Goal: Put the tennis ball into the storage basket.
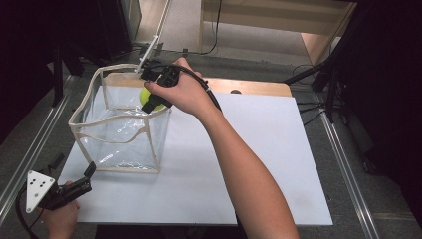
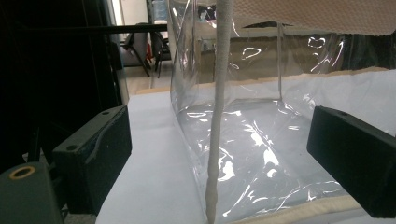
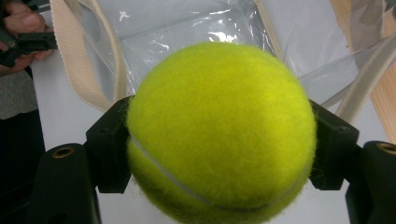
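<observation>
Yellow tennis ball (image 3: 219, 130) is clamped in the right tongs (image 1: 158, 102), held just over the rim of the clear plastic bag (image 1: 124, 134) on the counter (image 1: 259, 149). Left tongs (image 1: 87, 174) sit wide apart w/ nothing in them, near the bag's front corner. Risk: the floppy rim catches the ball, or the unsteadied bag tips.

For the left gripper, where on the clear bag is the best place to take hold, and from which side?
Probably the stiff beige seam at the near corner of the clear bag, approached from the person's side. The left gripper already faces it with jaws open, one on each side of that upright edge. The clear walls look thin and floppy; the piping gives something firm to pinch.
</observation>
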Demonstrator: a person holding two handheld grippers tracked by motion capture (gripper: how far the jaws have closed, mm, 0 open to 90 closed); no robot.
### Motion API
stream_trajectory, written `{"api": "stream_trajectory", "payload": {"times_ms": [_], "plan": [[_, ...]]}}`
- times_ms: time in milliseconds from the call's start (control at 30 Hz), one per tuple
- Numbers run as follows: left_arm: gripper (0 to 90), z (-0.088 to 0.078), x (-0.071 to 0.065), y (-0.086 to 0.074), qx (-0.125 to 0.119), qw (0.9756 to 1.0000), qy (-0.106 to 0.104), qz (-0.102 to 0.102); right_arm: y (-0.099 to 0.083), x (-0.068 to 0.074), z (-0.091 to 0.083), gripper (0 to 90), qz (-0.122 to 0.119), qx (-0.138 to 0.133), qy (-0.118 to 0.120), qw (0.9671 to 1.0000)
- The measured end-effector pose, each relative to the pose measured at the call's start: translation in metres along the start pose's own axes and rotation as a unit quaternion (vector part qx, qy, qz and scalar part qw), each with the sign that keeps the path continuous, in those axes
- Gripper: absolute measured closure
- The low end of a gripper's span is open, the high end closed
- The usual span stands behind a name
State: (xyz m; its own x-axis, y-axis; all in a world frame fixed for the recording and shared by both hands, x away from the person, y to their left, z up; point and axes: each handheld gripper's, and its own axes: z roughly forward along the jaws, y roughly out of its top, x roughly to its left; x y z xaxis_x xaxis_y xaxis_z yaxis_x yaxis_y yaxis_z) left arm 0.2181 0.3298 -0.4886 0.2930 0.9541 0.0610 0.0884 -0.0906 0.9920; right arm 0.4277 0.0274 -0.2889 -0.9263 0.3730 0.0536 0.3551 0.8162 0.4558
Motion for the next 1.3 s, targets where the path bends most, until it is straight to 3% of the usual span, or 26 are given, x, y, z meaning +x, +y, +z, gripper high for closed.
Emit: {"api": "stream_trajectory", "payload": {"times_ms": [400,667,800,833,933,967,1100,1133,1300], "plan": [[6.9,0.000,0.000,0.000,0.002,1.0000,0.002,0.001,0.004,-0.001,0.024,23.2,-0.006,0.014,-0.003,0.9999],[6.9,0.001,-0.001,0.000,0.000,1.0000,0.002,-0.001,0.002,-0.004,0.035,22.9,0.006,0.022,0.011,0.9997],[6.9,0.001,-0.001,0.000,0.001,1.0000,0.001,0.000,0.000,-0.003,0.034,19.9,0.011,0.020,0.008,0.9997],[6.9,0.001,-0.001,0.000,0.001,1.0000,0.001,0.000,0.000,-0.002,0.033,14.4,0.014,0.018,-0.002,0.9997],[6.9,0.001,-0.001,0.000,0.001,1.0000,0.001,0.000,-0.001,0.000,0.028,13.2,0.022,0.010,-0.028,0.9993],[6.9,0.001,-0.001,0.000,0.001,1.0000,0.001,0.000,-0.002,0.001,0.024,9.1,0.031,0.003,-0.028,0.9991],[6.9,0.001,-0.001,0.000,0.001,1.0000,0.001,0.000,-0.005,0.002,0.017,7.2,0.032,-0.016,-0.036,0.9987],[6.9,0.001,-0.001,0.000,0.002,1.0000,0.001,0.001,-0.007,0.003,0.013,1.7,0.038,-0.016,-0.037,0.9984],[6.9,0.001,-0.001,0.000,0.001,1.0000,0.001,0.000,-0.016,0.006,0.002,1.6,0.041,-0.035,-0.045,0.9975]]}}
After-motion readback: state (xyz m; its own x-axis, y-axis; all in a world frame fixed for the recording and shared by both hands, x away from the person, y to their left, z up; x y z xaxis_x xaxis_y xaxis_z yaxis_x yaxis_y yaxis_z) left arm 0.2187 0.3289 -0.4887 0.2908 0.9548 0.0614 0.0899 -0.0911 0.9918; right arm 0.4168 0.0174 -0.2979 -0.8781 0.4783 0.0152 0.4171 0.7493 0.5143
